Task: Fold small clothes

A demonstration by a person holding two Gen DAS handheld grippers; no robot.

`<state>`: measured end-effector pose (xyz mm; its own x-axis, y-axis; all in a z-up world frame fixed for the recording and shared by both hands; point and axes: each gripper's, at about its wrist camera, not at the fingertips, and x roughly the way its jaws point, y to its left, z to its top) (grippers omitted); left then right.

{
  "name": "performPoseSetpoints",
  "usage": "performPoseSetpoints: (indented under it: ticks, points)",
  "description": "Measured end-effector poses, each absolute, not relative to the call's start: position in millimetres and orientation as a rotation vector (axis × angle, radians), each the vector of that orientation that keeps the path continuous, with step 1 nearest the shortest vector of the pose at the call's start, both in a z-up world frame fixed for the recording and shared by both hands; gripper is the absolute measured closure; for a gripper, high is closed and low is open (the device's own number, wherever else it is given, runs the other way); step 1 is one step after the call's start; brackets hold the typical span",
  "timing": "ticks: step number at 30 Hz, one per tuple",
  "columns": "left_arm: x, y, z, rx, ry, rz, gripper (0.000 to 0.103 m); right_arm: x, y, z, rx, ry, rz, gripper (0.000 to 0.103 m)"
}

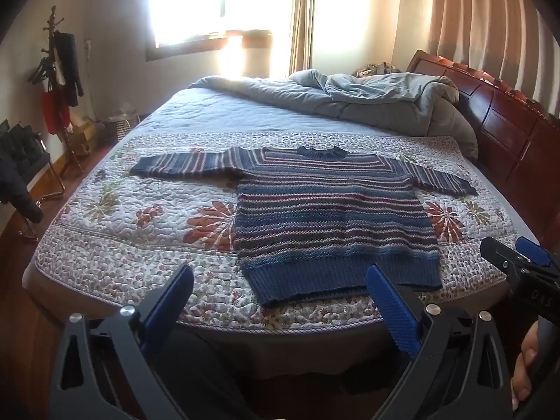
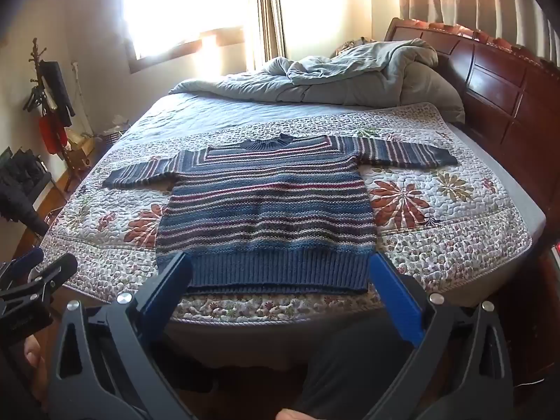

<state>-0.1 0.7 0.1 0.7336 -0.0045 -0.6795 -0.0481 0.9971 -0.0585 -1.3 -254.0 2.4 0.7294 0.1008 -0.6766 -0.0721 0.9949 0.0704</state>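
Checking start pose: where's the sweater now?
In both wrist views the sweater lies flat, sleeves spread, on the floral quilt at the bed's near edge, hem toward the cameras, rumpled duvet behind.

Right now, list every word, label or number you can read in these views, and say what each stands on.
"DAS": pale letters on the black body of the right gripper, seen from the left wrist view; they may be cut off.
Striped sweater, floral quilt, headboard: no readable text.
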Motion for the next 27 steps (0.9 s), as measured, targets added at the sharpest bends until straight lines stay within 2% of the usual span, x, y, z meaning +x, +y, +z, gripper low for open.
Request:
performPoseSetpoints:
  ticks: [27]
  points:
    - [0.3, 7.9, 7.3, -0.080, 0.740, 0.026, 0.004, 2.2, -249.2, 4.8, 0.026, 0.743, 0.097, 0.003]
